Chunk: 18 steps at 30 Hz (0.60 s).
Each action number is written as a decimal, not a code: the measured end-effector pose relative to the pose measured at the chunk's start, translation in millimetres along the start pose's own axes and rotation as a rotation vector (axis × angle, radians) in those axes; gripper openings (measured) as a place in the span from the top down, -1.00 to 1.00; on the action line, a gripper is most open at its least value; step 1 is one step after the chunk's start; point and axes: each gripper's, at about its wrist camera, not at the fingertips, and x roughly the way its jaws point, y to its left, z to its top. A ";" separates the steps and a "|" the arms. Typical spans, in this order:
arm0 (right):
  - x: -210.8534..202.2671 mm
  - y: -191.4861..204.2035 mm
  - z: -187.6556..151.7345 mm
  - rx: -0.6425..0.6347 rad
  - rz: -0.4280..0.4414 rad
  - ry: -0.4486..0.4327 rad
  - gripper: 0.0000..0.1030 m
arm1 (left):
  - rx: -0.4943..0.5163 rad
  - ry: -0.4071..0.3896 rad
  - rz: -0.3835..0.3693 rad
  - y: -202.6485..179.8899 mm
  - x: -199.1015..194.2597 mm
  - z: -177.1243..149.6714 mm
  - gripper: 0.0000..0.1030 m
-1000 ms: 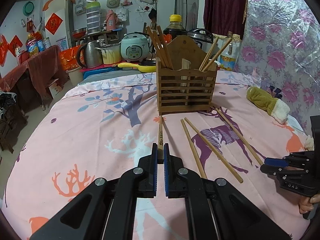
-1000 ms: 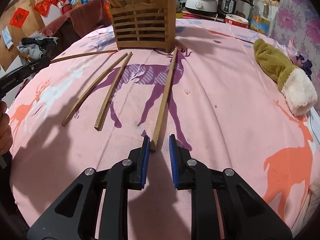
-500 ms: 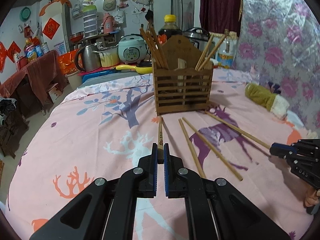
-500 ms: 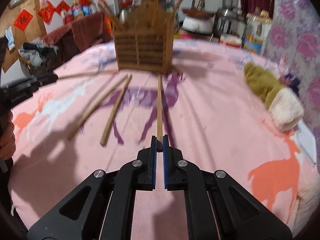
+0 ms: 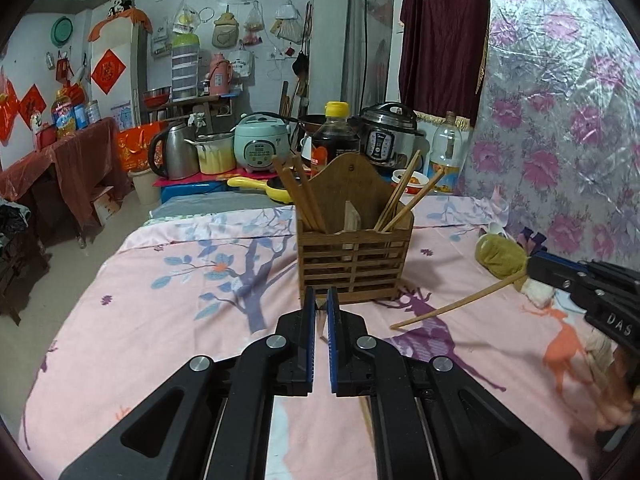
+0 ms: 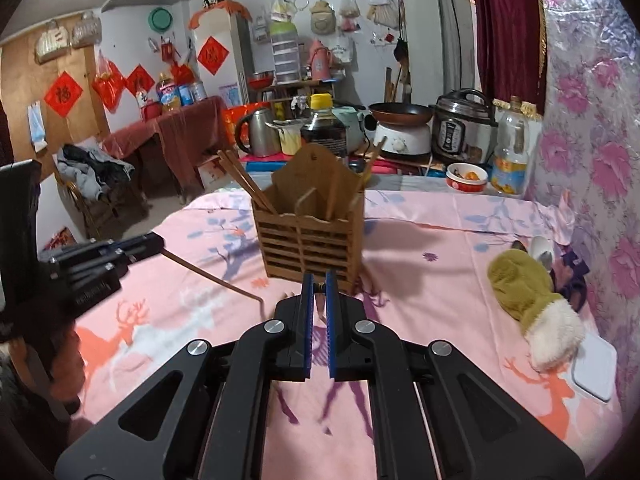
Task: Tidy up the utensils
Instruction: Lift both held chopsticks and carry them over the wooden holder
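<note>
A slatted wooden utensil holder [image 5: 354, 258] stands on the pink deer tablecloth [image 5: 160, 320], with several chopsticks leaning in its left and right compartments. It also shows in the right wrist view [image 6: 310, 240]. My left gripper [image 5: 320, 304] is shut on a chopstick, lifted above the cloth; that chopstick [image 6: 214, 278] slants down from the left gripper [image 6: 158, 245] in the right wrist view. My right gripper [image 6: 318, 286] is shut on another chopstick [image 5: 452, 307], which hangs from the right gripper [image 5: 532, 267] in the left wrist view. Both grippers face the holder.
A green and white mitten [image 6: 528, 300] lies on the cloth at the right, by a white flat object [image 6: 596, 372]. Behind the table stand a dark sauce bottle [image 5: 335, 136], rice cookers [image 5: 262, 142], a kettle [image 5: 172, 156] and an oil bottle [image 6: 510, 152].
Both grippers have risen off the cloth, each carrying its chopstick, and the views now tilt up toward the holder. The right gripper closed on its chopstick about a second ago.
</note>
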 end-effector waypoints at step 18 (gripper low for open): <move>-14.7 4.8 29.2 0.016 0.018 -0.079 0.87 | 0.050 -0.071 -0.019 -24.2 -12.7 53.9 0.88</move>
